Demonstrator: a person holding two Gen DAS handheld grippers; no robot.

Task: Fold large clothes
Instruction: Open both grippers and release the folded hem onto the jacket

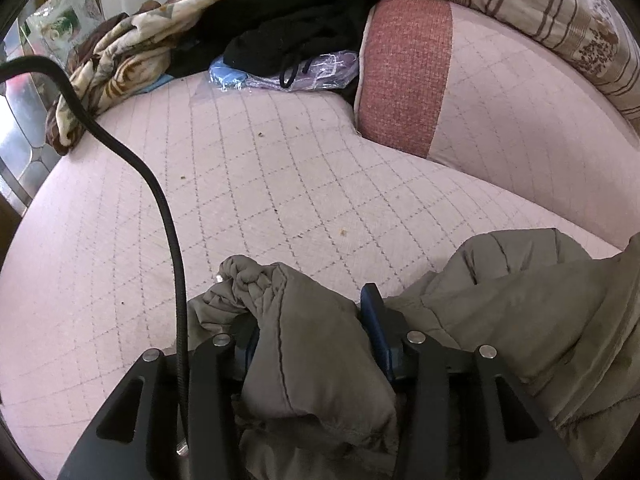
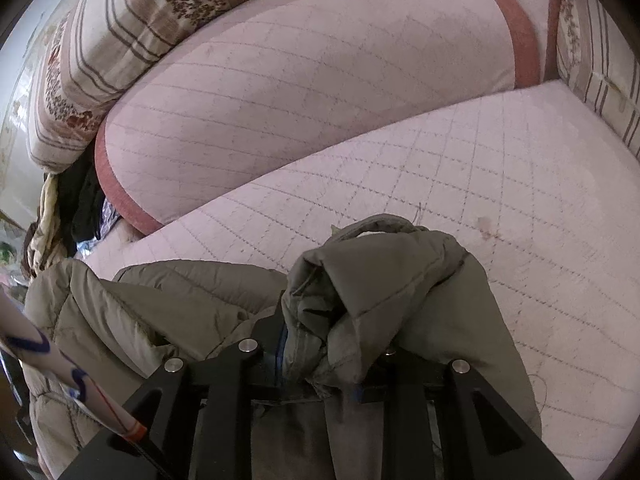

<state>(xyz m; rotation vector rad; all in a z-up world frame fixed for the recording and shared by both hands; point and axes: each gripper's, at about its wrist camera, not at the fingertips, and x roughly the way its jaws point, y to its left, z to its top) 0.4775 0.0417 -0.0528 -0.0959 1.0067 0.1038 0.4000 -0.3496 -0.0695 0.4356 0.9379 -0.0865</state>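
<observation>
Left gripper [image 1: 312, 344]: bottom centre of the left wrist view, jaws closed on a bunched fold of the olive-grey padded jacket [image 1: 520, 312], blue pad visible on the right finger
Right gripper [image 2: 320, 364]: bottom centre of the right wrist view, jaws clamped on another bunched edge of the same jacket [image 2: 384, 288], which drapes over the right finger and hides it
Jacket: quilted, crumpled, filling the lower right of the left view and the lower left and centre of the right view, resting on the near part of the sofa seat
Black cable [image 1: 168, 216]: curves from the upper left edge down to the left gripper body
Sofa seat [image 1: 248, 184]: pink quilted cover with a diamond stitch pattern, a few crumbs on it, spreading across mid frame
Back cushion [image 1: 404, 80]: pink with a reddish woven band, upper right of the left view, standing on the seat
Striped floral pillow [image 1: 532, 4]: along the top, above the back cushion
Clothes pile [image 1: 280, 36]: black garments, a blue and purple plastic packet and a cream-and-brown patterned blanket [image 1: 120, 64], upper left, at the far end of the seat
</observation>
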